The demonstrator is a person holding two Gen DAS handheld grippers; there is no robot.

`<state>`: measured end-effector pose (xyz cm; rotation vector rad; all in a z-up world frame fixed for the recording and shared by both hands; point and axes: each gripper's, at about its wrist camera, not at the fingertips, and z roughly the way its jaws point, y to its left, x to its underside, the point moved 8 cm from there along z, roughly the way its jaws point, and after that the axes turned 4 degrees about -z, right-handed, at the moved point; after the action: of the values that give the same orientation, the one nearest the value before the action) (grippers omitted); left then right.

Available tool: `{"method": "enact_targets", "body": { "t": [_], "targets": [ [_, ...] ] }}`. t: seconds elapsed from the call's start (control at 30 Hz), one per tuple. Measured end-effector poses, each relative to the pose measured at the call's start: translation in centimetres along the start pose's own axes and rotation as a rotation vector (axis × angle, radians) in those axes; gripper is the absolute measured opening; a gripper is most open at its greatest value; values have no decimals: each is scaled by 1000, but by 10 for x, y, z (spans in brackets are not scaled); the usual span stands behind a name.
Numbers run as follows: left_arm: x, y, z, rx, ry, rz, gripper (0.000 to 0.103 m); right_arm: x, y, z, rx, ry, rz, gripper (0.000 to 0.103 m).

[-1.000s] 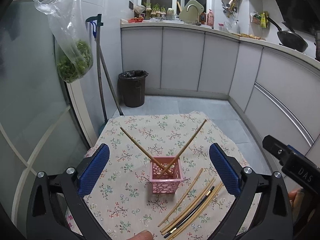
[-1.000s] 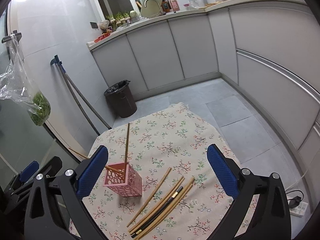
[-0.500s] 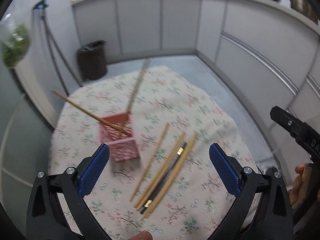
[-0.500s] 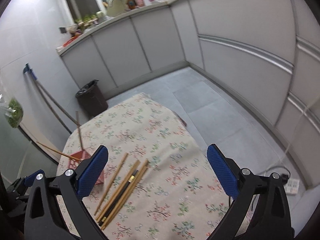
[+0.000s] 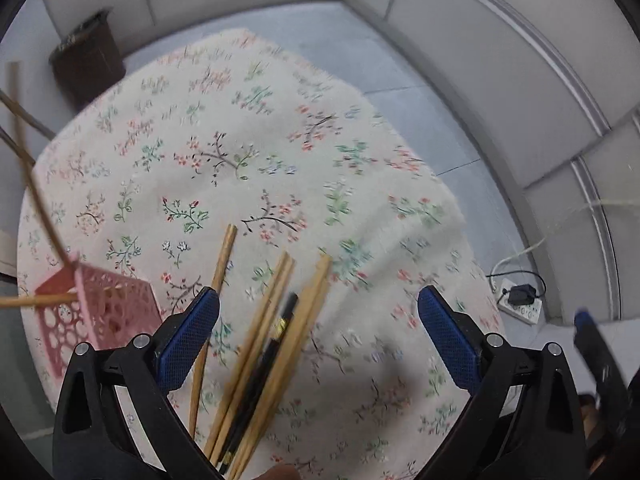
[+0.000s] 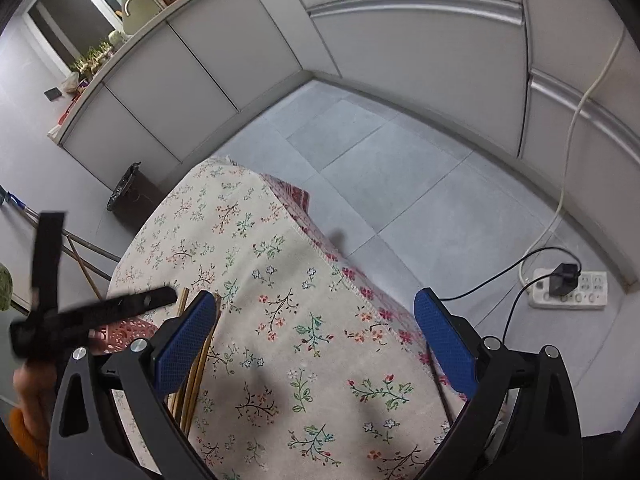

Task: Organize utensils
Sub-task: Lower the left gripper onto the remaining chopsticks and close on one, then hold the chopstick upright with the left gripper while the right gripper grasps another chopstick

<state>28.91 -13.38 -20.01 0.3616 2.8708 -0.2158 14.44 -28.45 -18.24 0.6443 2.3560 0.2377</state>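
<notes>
Several loose chopsticks (image 5: 264, 344), wooden ones and one black, lie in a bunch on the floral tablecloth (image 5: 256, 152). My left gripper (image 5: 318, 334) is open just above them, with the bunch between its blue pads. A pink lattice basket (image 5: 100, 308) at the left holds two wooden chopsticks that lean out of it. My right gripper (image 6: 316, 338) is open and empty over the cloth's right part; the chopsticks (image 6: 192, 364) show behind its left finger, and the basket (image 6: 124, 330) is partly hidden by the left gripper's body.
A dark bin (image 5: 86, 56) stands on the floor beyond the table. A white power strip (image 6: 568, 290) with a black plug lies on the floor at the right. Grey cabinets (image 6: 400, 40) ring the room. The table's right edge (image 6: 344, 276) drops off close by.
Both grippers have swung right and tipped down. The left one has come close over the loose chopsticks. The basket has slid to the left edge of both views.
</notes>
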Motion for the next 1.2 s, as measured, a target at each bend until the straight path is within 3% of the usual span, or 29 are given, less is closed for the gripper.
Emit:
{"method": "enact_targets", "body": {
  "t": [0.03, 0.1, 0.17, 0.33, 0.4, 0.63, 0.67, 0.73, 0.9, 1.2],
  "targets": [
    [-6, 5, 7, -16, 23, -19, 87, 1, 1, 3, -6, 13, 10, 96],
    [-15, 16, 22, -43, 69, -43, 61, 3, -2, 12, -25, 45, 38, 96],
    [-19, 27, 36, -81, 112, -54, 53, 4, 0, 18, -43, 70, 59, 96],
    [-18, 46, 59, -163, 150, -49, 40, 7, 3, 27, -63, 102, 76, 96],
    [-15, 52, 67, -164, 167, -58, 32, 8, 3, 28, -62, 103, 73, 96],
    [-13, 64, 75, -140, 152, -92, 23, 9, 6, 29, -40, 103, 38, 96],
    [-11, 63, 73, -142, 138, -84, 16, 10, 7, 30, -37, 107, 31, 96],
    [-6, 61, 69, -159, 116, -68, 12, 11, 8, 32, -36, 116, 22, 96],
    [13, 48, 41, -168, 7, -30, 11, 16, 13, 38, -23, 137, 2, 96],
    [68, 34, -66, -126, -230, -34, 7, 40, 62, 62, -41, 247, -111, 96]
  ]
}}
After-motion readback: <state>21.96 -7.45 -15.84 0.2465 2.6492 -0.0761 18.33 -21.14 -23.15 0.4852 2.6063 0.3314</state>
